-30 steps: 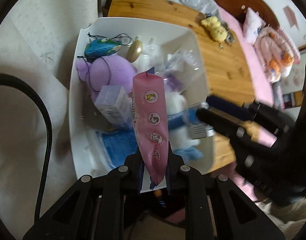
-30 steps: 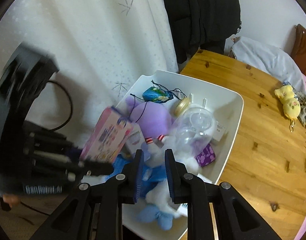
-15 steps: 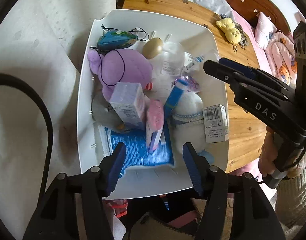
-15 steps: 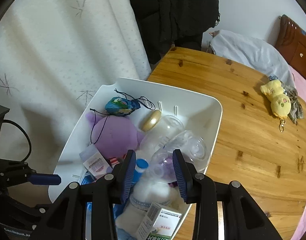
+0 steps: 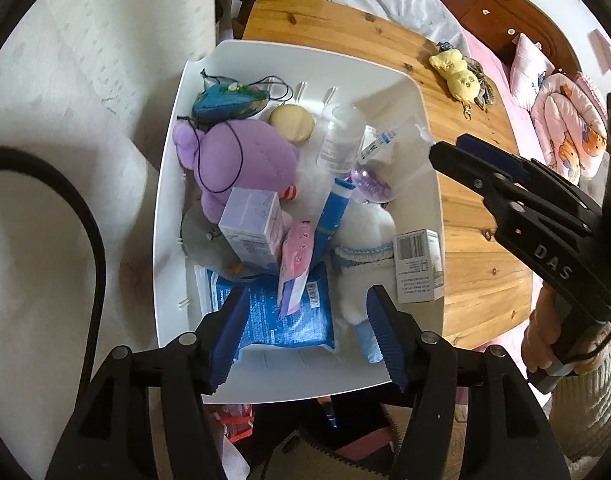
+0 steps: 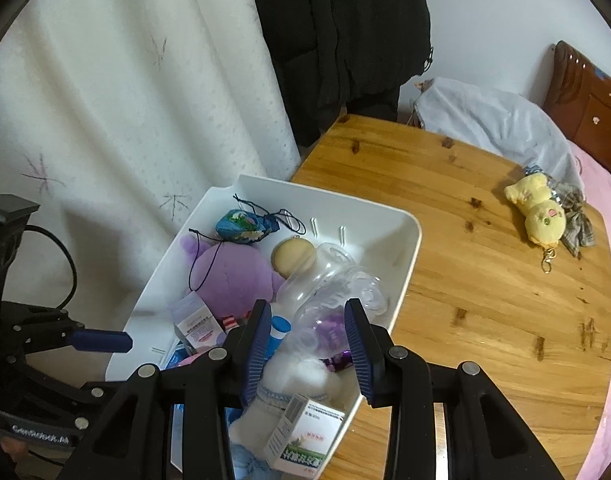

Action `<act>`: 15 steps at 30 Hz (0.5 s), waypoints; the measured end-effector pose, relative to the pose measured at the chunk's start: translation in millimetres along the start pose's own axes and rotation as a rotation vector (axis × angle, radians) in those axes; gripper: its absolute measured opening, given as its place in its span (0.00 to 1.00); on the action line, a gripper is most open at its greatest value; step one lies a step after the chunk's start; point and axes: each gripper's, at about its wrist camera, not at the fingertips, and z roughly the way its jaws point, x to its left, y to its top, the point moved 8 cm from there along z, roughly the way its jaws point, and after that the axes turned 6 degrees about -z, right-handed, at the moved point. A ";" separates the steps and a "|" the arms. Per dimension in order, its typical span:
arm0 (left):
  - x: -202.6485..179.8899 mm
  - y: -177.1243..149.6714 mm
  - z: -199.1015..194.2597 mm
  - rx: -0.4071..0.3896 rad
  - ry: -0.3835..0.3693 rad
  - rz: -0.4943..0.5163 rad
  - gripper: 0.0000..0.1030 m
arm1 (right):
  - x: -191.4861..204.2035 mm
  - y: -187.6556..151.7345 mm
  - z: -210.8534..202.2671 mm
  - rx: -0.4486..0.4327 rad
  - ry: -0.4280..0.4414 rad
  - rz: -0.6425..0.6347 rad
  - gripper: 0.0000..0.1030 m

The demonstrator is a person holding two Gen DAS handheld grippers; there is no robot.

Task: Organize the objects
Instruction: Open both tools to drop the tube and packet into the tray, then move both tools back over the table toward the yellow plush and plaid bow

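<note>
A white bin (image 5: 385, 76) on the wooden table (image 6: 485, 320) holds a purple plush (image 5: 245, 156), a blue pouch (image 5: 229, 98), a lilac box (image 5: 253, 232), a clear bottle (image 6: 329, 280), a white plush (image 5: 365, 232) and a blue wipes pack (image 5: 281, 316). A pink packet (image 5: 299, 256) lies loose on the wipes pack. A small barcode box (image 5: 417, 264) leans at the bin's right wall. My left gripper (image 5: 305, 320) hovers open over the bin's near end, holding nothing. My right gripper (image 6: 307, 320) is open above the bottle and empty. A yellow plush (image 6: 539, 212) lies alone on the table.
A white curtain (image 6: 125, 100) hangs close behind the bin, and a black coat (image 6: 337, 32) hangs beside it. A grey cloth bundle (image 6: 493, 120) sits at the table's far edge. A bed with pink bedding (image 5: 561, 120) lies beyond. A black cable (image 5: 85, 220) loops on the left.
My left gripper let go of the pink packet, which now lies in the bin, and opened wide. My right gripper opened wider and drew back from the bin.
</note>
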 end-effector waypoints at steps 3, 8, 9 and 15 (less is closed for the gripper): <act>-7.5 1.5 -4.7 -0.017 0.004 0.019 0.63 | -2.9 -1.1 -13.0 -0.018 -0.014 -0.004 0.38; -23.0 4.8 -10.8 -0.042 0.002 0.049 0.63 | -2.7 -4.1 -34.7 -0.049 -0.026 0.004 0.38; -26.8 5.4 -12.0 -0.047 0.000 0.058 0.63 | -2.5 -5.0 -37.9 -0.053 -0.028 0.005 0.38; -42.5 7.1 -20.7 -0.074 0.000 0.108 0.63 | 2.8 -10.4 -60.9 -0.082 -0.047 0.010 0.38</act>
